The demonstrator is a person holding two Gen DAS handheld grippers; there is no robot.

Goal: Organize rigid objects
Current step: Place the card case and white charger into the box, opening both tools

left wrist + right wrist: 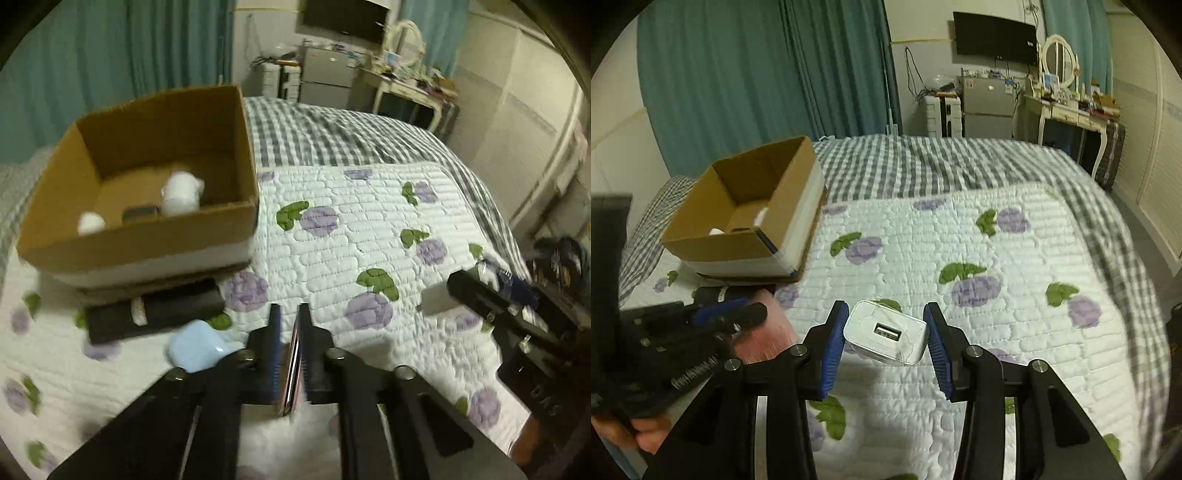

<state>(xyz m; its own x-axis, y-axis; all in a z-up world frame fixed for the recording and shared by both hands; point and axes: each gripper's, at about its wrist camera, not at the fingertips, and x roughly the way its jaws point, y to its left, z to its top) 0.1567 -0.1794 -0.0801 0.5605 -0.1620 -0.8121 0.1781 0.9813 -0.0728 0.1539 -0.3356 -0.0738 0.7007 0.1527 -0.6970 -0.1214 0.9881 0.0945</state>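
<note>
My left gripper (290,314) is shut on a thin pink flat object (291,369), held edge-on above the quilt; it also shows as a pink slab in the right wrist view (764,332). My right gripper (884,317) is shut on a white USB charger (886,334), port facing the camera, just above the quilt; it also shows in the left wrist view (437,299). An open cardboard box (147,236) stands at the left and holds white objects (181,192) and a small dark item (140,214). A light blue case (195,349) lies on the quilt by the left gripper.
A black flat object (155,314) lies in front of the box. The floral quilt (369,229) covers a bed with a checked sheet (332,133). Teal curtains, a small fridge and a dressing table stand behind the bed.
</note>
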